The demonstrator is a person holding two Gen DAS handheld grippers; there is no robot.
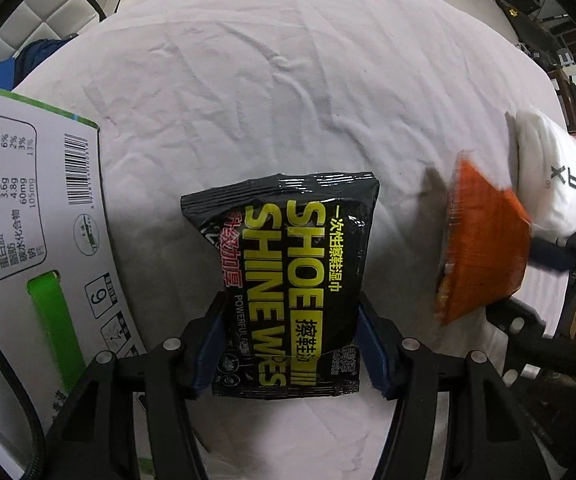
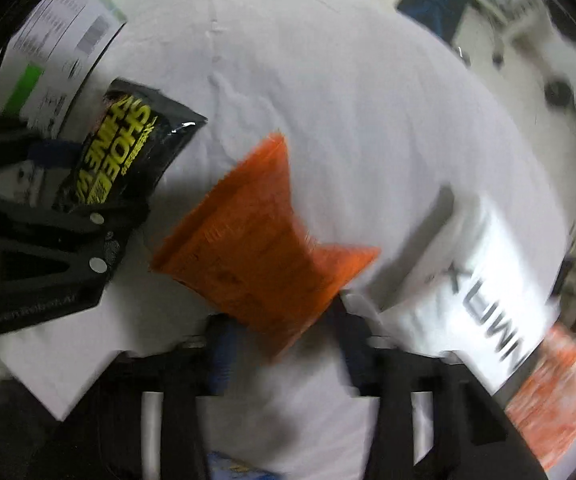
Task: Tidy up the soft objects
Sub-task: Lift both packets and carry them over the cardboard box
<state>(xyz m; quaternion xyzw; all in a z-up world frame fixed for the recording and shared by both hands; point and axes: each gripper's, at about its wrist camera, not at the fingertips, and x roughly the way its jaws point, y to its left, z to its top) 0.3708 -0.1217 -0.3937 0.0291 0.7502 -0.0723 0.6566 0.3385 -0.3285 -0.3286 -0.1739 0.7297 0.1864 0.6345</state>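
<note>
- The left gripper (image 1: 292, 344) is clamped on a black pack of shoe-shine wipes (image 1: 288, 280), its blue-padded fingers (image 1: 372, 344) pressing both sides of the near half; the pack looks lifted off the white sheet (image 1: 268, 80), though I can't be certain it is clear of it.
- The right gripper (image 2: 284, 344) is pinched on an orange packet (image 2: 256, 248), held by its near corner and tilted up over the sheet. That view is smeared by motion, so finer detail is lost.
- Both soft packs are therefore in the air or close to it, the wipes on the left and the orange one to the right of them, apart from each other.
- At the left edge stands a white carton with a green stripe (image 1: 40, 240), just beside the wipes. It seems the likely place for them, but I can't see its opening.
- On the right a white pillow-like bundle with black lettering (image 1: 556, 184) lies on the sheet, with something orange-patterned (image 2: 556, 396) beyond it.
- My reading: the job is mid-way at best. Two items are picked up, nothing visibly put away, and the right-hand things are untouched.
</note>
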